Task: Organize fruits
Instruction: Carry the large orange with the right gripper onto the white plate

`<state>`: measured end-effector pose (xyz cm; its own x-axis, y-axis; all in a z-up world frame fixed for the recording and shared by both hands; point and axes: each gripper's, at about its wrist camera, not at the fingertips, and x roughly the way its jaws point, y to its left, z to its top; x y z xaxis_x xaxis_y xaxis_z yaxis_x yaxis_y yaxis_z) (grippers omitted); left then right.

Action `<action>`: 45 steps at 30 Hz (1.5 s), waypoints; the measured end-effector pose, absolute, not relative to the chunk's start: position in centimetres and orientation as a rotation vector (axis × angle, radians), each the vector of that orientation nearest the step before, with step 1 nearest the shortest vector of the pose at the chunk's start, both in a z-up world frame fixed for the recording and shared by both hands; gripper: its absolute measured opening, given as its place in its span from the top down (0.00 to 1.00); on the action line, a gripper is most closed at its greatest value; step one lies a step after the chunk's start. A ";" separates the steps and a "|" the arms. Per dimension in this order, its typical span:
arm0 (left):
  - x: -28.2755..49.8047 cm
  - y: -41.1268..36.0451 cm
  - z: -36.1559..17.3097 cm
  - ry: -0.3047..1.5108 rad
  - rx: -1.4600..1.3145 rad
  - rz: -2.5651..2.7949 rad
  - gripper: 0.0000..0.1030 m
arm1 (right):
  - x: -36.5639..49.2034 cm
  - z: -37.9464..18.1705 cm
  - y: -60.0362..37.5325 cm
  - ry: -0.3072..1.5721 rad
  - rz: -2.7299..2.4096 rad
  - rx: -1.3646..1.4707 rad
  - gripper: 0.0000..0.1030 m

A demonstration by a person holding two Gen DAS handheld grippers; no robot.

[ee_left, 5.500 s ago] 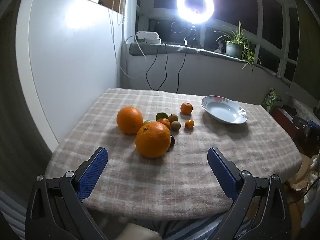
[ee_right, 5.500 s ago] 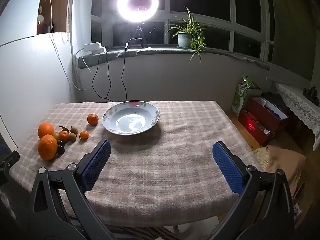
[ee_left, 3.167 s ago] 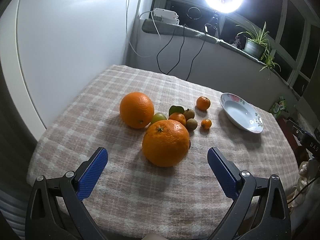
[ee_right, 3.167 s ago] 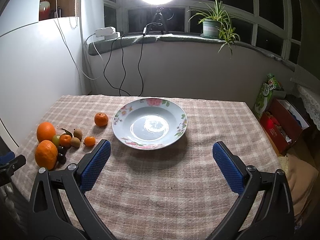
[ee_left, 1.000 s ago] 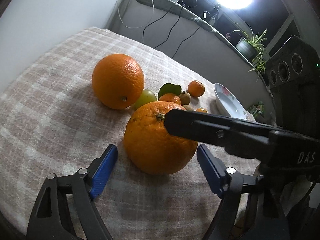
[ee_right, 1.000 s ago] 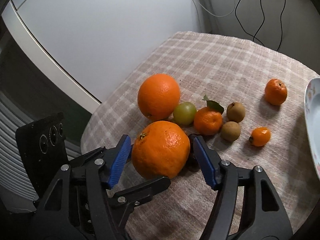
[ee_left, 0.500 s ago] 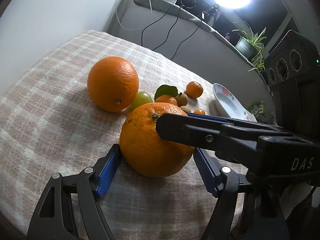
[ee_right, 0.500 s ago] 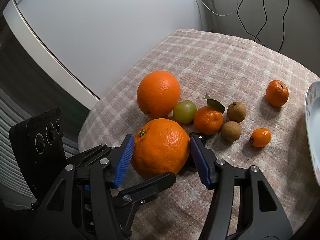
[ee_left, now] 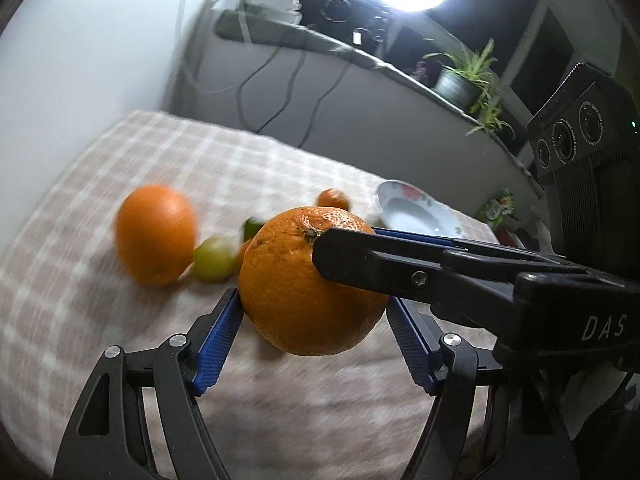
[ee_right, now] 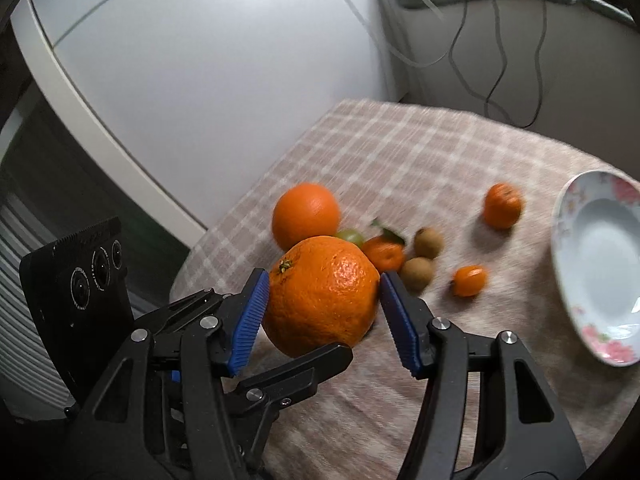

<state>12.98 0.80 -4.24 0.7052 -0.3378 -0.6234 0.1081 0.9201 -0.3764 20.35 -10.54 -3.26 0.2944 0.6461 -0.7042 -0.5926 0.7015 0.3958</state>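
In the left wrist view, the left gripper (ee_left: 314, 322) clamps the big orange (ee_left: 312, 280) between its blue pads, clear of the checked tablecloth (ee_left: 120, 320). The right gripper's black finger crosses the fruit from the right. A second orange (ee_left: 155, 234) and a green fruit (ee_left: 213, 259) lie behind, blurred.

In the right wrist view, the right gripper (ee_right: 320, 316) also grips the big orange, pads pressing both sides. The plate (ee_right: 568, 280) sits at the right edge, small fruits between.
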 end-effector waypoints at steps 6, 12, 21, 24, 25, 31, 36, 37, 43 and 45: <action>17.0 -3.4 -3.1 0.746 -0.266 -0.327 0.29 | 22.5 -2.3 -15.8 0.920 0.756 0.120 0.42; 21.1 -8.2 -2.7 0.749 -0.229 -0.388 0.29 | 25.8 -2.2 -21.2 0.892 0.677 0.172 0.42; 26.7 -13.4 -4.4 0.810 -0.186 -0.434 0.29 | 30.7 -4.9 -27.6 0.900 0.608 0.256 0.42; 27.8 -14.4 -4.9 0.826 -0.161 -0.426 0.29 | 32.0 -6.0 -29.1 0.901 0.614 0.294 0.42; 28.0 -14.6 -5.0 0.830 -0.154 -0.423 0.29 | 32.4 -6.3 -29.4 0.900 0.617 0.301 0.42; 29.0 -16.1 -6.0 0.857 -0.095 -0.407 0.29 | 33.7 -8.0 -30.9 0.908 0.636 0.341 0.42; 29.6 -17.1 -6.5 0.861 -0.054 -0.398 0.28 | 34.3 -9.4 -31.8 0.926 0.634 0.380 0.42; 29.6 -17.3 -6.5 0.858 -0.036 -0.393 0.28 | 34.4 -9.5 -32.0 0.924 0.634 0.393 0.42; 30.0 -17.6 -6.4 0.857 -0.020 -0.391 0.28 | 34.3 -9.3 -31.9 0.928 0.627 0.374 0.41; 30.0 -17.7 -6.3 0.858 -0.014 -0.384 0.28 | 34.2 -9.2 -31.8 0.926 0.616 0.360 0.35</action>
